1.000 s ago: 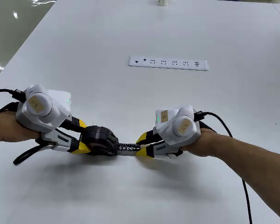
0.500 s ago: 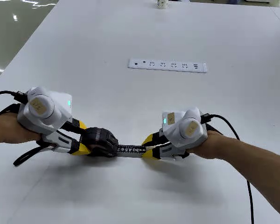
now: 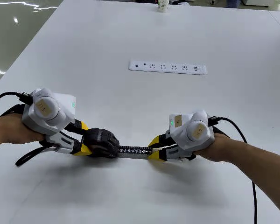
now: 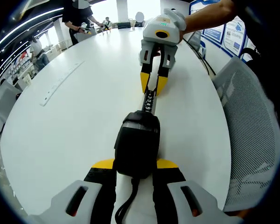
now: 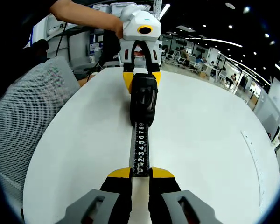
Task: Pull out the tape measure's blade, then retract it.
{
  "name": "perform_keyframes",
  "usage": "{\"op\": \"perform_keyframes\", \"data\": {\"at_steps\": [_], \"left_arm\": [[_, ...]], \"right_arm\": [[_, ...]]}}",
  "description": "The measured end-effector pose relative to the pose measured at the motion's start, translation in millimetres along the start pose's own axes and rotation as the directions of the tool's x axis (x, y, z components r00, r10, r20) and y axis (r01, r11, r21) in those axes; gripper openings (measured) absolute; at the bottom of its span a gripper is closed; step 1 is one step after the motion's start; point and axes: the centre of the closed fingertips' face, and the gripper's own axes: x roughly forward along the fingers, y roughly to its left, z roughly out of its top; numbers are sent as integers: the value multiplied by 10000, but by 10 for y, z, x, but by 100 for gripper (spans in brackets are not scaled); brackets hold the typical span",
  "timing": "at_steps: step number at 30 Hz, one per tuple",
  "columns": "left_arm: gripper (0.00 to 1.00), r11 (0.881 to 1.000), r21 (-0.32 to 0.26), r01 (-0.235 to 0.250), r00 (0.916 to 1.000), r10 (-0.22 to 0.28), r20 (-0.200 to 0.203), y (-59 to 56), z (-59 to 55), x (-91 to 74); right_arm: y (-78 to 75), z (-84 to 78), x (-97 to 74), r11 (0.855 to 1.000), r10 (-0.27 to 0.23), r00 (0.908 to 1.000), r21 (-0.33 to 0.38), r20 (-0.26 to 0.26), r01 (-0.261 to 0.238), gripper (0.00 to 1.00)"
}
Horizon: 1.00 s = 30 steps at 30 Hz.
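White workbench top (image 3: pixel 130 42) seen from above in the head view, with two hand-held grippers facing each other low in the frame. At left, the left gripper (image 3: pixel 85 138), white-bodied with yellow-tipped jaws, closed around the black tape measure (image 3: pixel 101 142) and pressing on its case from both sides, the case resting on the table. Running right from the case, a short length of blade (image 3: pixel 135 150), dark with white numerals, drawn out straight and low over the tabletop; touching the surface or just above it, cannot tell. At the blade's far end, the right gripper (image 3: pixel 154 149), jaws pinched almost together on the blade's tip. Black cable (image 3: pixel 233 127) trailing back from the right gripper along the person's forearm. Farther back on the table, well apart from the work, a long white power strip (image 3: pixel 168 67), and near the far edge a small cup (image 3: pixel 163 4). In the left gripper view, the case wedged between two yellow jaw tips at the bottom, blade leading straight ahead into the other gripper's closed tips. In the right gripper view, the blade clamped between the near jaws, numerals printed along it up to the case, the left gripper just behind. Grey mesh chair (image 4: pixel 252 130) beside the table.
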Motion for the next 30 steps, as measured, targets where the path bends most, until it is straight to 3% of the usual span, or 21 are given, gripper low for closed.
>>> {"op": "perform_keyframes", "data": {"at_steps": [30], "left_arm": [[24, 10000, 37, -62, 9999, 62, -92, -12, 13, 15]], "right_arm": [[18, -261, -244, 9994, -290, 9989, 189, -358, 297, 9]]}}
